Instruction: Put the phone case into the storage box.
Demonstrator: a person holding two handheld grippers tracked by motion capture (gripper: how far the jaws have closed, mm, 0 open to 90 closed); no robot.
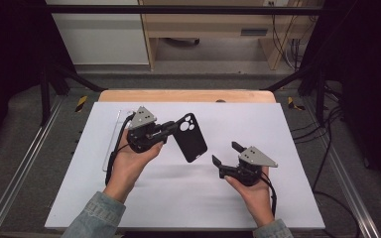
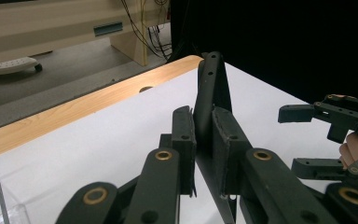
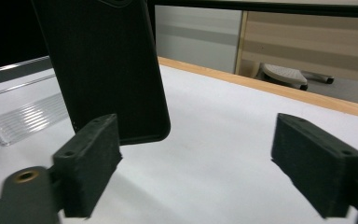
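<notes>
A black phone case [image 1: 191,139] with a camera cutout hangs tilted above the white mat [image 1: 287,144], and my left gripper [image 1: 174,128] is shut on its upper edge. In the left gripper view the pads [image 2: 184,135] press on both sides of the case [image 2: 210,88], which stands edge-on between them. My right gripper [image 1: 225,152] is held low to the right of the case, open, with nothing between its jaws. In the right gripper view the case [image 3: 107,65] hangs ahead at the left, beyond the left pad [image 3: 91,161], apart from it.
A clear plastic stand [image 1: 113,134] lies on the mat's left side, behind my left hand. The wooden table edge [image 1: 186,95] runs along the far side. Black frame posts [image 1: 44,84] rise at both far corners.
</notes>
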